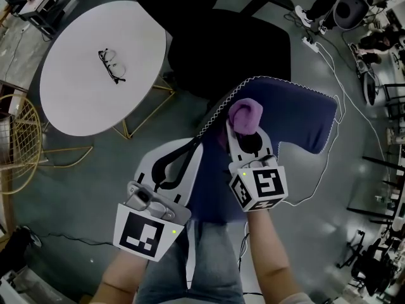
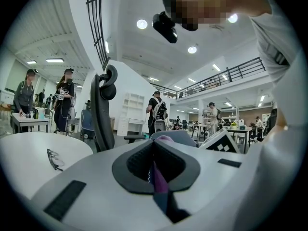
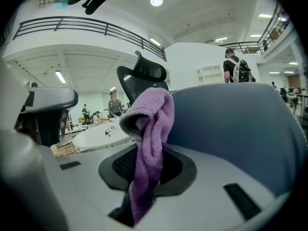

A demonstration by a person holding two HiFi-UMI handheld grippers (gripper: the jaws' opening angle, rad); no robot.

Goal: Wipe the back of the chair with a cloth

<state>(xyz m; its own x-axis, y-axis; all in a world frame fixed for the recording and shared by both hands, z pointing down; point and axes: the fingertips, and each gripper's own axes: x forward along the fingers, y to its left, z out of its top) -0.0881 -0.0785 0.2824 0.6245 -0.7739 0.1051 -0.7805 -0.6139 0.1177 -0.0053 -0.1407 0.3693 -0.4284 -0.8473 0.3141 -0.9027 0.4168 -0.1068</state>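
A person stands over a blue chair back (image 1: 297,116) with a gripper in each hand, the wiping seemingly at its start. The left gripper (image 1: 188,149) is closed tight on the chair back's stitched edge, a thin strip of fabric pinched between its jaws. The likely purpose is to steady the chair so it does not swing under pressure. The right gripper (image 1: 247,133) is clamped on a purple cloth (image 1: 245,114). Its jaws grip the lower part while the rest bunches beyond the tips in a soft wad, putting a padded face forward for rubbing. That wad sits just inside the stitched edge, touching or just beside the blue fabric, with the wide blue surface spreading to the gripper's right. The two grippers are near each other along the same rim, the left one closer to the person. Beyond them stand a black chair (image 1: 234,43) and a round white table (image 1: 76,94) carrying glasses (image 1: 112,66), well apart from the work. Judging by where the cloth sits, most of the chair back looks not yet wiped
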